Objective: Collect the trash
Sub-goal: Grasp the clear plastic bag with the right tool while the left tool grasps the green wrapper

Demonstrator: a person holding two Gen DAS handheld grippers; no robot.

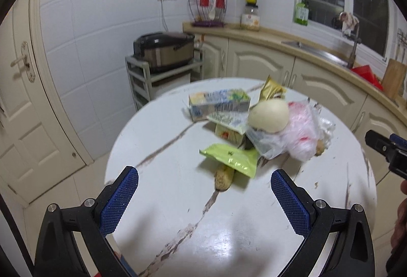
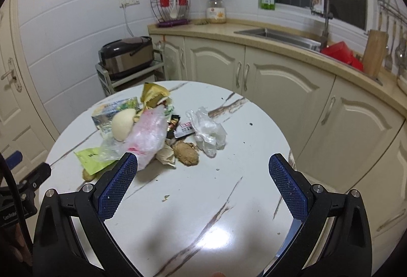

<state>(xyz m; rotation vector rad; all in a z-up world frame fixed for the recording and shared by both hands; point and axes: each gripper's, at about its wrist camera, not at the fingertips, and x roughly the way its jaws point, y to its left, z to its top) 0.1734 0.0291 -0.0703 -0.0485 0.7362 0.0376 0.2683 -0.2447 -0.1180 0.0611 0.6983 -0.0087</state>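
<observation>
A round white table [image 1: 178,200] with brown marble veins stands in a kitchen, and a heap of trash lies on its far half. Both grippers hover above the near edge of the table, holding nothing.

The left gripper [image 1: 204,184] has its two blue-padded fingers [image 1: 119,203] spread wide apart. Just ahead of it lies a lime-green wrapper [image 1: 230,158] resting on a brown crusty piece of food [image 1: 223,179]. Behind that sit a flattened blue-and-yellow carton [image 1: 218,102], a pale round bun [image 1: 268,115], a crumpled pink-and-clear plastic bag [image 1: 302,133] touching the bun, and a gold wrapper [image 1: 272,91] at the back.

The right gripper [image 2: 203,167] is also spread wide and empty. From its side the same heap sits to the left: the bun [image 2: 123,124], the pink bag [image 2: 150,135], the carton [image 2: 112,107], the gold wrapper [image 2: 152,93] and the green wrapper [image 2: 90,158]. Nearer the middle lie a brown round biscuit-like lump [image 2: 185,152] and, just beside it, a crumpled clear plastic bag [image 2: 207,130]. A few crumbs [image 2: 165,198] dot the bare tabletop.

Behind the table are cream cabinets [image 2: 287,78], a metal sink [image 2: 277,35] under a dark window, and a rice cooker [image 1: 165,50] on a small shelf unit.
</observation>
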